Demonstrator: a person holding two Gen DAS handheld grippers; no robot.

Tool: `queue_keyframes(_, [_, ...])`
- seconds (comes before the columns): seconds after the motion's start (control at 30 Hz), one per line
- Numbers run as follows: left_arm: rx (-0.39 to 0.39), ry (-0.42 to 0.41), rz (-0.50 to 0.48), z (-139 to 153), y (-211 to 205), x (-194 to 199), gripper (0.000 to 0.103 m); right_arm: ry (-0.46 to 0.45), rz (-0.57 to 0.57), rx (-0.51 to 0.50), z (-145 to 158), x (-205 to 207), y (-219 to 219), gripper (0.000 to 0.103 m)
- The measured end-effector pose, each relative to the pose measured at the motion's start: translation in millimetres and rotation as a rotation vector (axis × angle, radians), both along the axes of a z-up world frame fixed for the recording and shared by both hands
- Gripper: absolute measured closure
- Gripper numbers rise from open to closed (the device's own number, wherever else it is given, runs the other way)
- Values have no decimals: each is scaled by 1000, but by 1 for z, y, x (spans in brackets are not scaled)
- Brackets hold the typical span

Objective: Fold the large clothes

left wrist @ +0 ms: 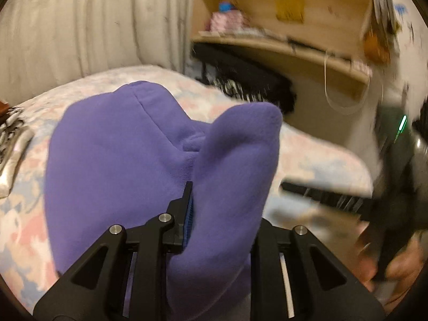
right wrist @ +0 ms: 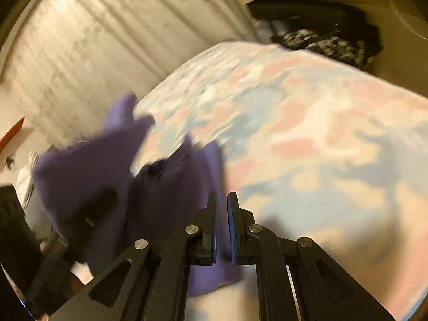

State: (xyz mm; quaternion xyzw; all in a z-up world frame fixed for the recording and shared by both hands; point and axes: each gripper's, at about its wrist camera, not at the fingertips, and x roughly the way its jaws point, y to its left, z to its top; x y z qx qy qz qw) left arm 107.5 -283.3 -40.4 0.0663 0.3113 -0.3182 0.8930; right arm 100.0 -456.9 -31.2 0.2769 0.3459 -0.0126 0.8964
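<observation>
A purple fleece garment (left wrist: 128, 160) bulges up in front of my left gripper (left wrist: 208, 195), which is shut on a fold of it. One blue-padded finger (left wrist: 188, 214) shows; cloth covers the other. In the right wrist view the same garment (right wrist: 88, 171) hangs blurred at the left above the bed. Part of it lies under my right gripper (right wrist: 222, 200). That gripper is shut to a thin slit, and I see no cloth between its blue pads (right wrist: 232, 230). The black body of the right gripper (left wrist: 398, 160) streaks past the right edge of the left wrist view.
A pink, blue and white patterned bedspread (right wrist: 307, 133) covers the bed. Pale curtains (left wrist: 80, 26) hang behind it. A wooden shelf unit (left wrist: 281, 42) stands at the far right, with dark clothes (left wrist: 248, 80) piled beneath. A person's hand (left wrist: 401, 267) shows at lower right.
</observation>
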Motion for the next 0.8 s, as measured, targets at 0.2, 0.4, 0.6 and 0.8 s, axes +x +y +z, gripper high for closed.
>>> queue_keyframes(0.2, [184,49,-39,-60,-51,8,87,44,-31,16,-20,-2,-19,96])
queue_keyframes(0.4, [211,30,-56,-57,-57,8,84,87,6,33,-49,-7,-15,96])
queue_keyframes(0.6, [183,52,-109,-33,-35,25,57,79,35,22,-56,1,-3,96])
queue_keyframes(0.8, [139,101,-180,-17,-19,14,36,68,43,13,-37,-5,-5,90])
